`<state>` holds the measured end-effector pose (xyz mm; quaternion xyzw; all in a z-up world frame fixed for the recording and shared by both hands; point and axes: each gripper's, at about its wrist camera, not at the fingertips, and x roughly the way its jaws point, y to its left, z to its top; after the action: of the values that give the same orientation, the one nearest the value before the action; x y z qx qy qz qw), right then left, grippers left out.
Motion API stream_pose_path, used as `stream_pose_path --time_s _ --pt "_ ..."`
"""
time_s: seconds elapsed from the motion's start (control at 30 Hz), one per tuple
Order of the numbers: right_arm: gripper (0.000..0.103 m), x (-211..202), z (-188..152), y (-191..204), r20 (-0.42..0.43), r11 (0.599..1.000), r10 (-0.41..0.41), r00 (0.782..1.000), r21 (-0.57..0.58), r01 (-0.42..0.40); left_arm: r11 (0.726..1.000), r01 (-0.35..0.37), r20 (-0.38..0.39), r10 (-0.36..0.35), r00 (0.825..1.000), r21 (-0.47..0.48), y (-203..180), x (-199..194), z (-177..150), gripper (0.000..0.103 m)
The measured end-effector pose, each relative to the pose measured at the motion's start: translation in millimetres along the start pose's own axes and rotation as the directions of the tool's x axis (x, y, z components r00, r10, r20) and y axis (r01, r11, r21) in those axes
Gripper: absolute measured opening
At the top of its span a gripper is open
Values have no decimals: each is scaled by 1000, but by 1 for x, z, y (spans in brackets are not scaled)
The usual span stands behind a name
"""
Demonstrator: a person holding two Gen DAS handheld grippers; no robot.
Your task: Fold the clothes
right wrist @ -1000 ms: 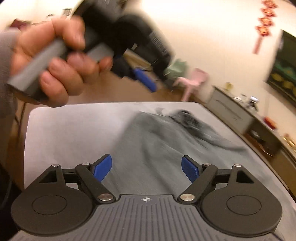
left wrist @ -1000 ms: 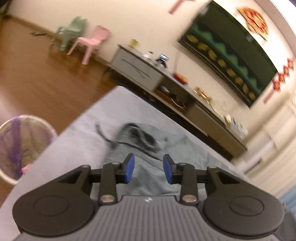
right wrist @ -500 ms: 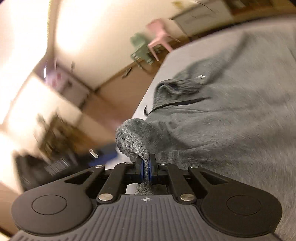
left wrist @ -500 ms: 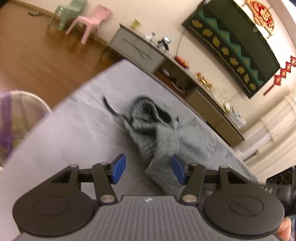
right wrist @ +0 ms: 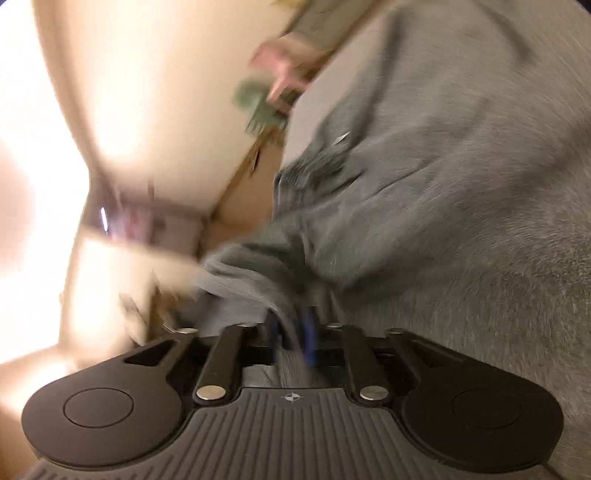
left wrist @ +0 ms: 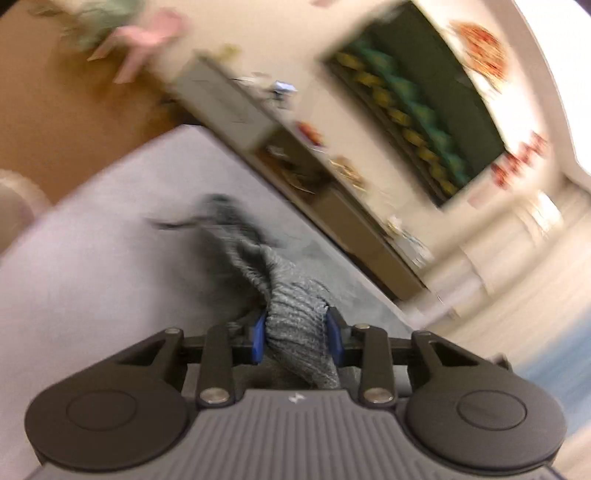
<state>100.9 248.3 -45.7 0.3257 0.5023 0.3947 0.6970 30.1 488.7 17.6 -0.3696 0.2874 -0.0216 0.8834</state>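
Note:
Grey sweatpants lie on a pale grey bed sheet. My left gripper is shut on a ribbed grey cuff of the pants, with the cloth bunched between the blue pads. The dark waistband with its drawstring lies further ahead. In the right wrist view the pants fill the right half. My right gripper is shut on another fold of the grey cloth. Both views are blurred by motion.
A long low sideboard with small items stands along the far wall, under a dark wall panel. A pink chair and a green chair stand on the wooden floor beyond the bed edge.
My left gripper was open above the pants and has closed on the ribbed cuff. My right gripper stays shut on the cloth and has swung, with the view tilting further.

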Motion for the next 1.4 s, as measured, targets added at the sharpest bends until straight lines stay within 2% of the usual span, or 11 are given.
stream_pose_path --time_s 0.07,0.23,0.3,0.4,0.63,0.73,0.93,1.03,1.17,1.27,1.4 --pt "61 7 -16 19 -68 978 -95 993 -192 80 975 -214 23 216 976 -65 21 -19 -2 33" --pt "63 3 -31 46 13 839 -278 960 -484 249 868 -496 136 495 858 -25 17 -38 -3 33" --pt "63 -12 -14 51 70 838 -266 961 -475 267 915 -399 160 386 908 55 -4 -33 -2 34" --pt "64 -39 12 52 157 828 -270 950 -465 312 946 -253 3 258 966 201 -27 10 -10 35" --pt "67 -142 29 -31 256 736 -481 838 -402 545 851 -299 -115 380 918 432 -13 59 -31 27" --pt "67 -225 12 -93 331 664 -616 715 -269 698 838 -346 -92 420 903 422 -11 54 -30 27" --pt "66 -397 -14 -217 391 491 -829 399 170 854 746 -484 -25 555 832 458 -27 58 -36 28" --pt "61 -441 -11 -260 388 428 -863 322 226 875 748 -508 -35 576 817 428 -34 54 -33 27" --pt "62 -440 16 -261 376 400 -868 324 144 905 703 -526 37 582 812 478 -73 54 -27 30" --pt "71 -439 40 -239 466 423 -811 352 53 904 630 -526 138 559 818 571 -116 59 -22 57" --pt "83 -430 97 -239 494 417 -781 382 -43 908 451 -462 161 560 812 764 -157 113 -19 71"
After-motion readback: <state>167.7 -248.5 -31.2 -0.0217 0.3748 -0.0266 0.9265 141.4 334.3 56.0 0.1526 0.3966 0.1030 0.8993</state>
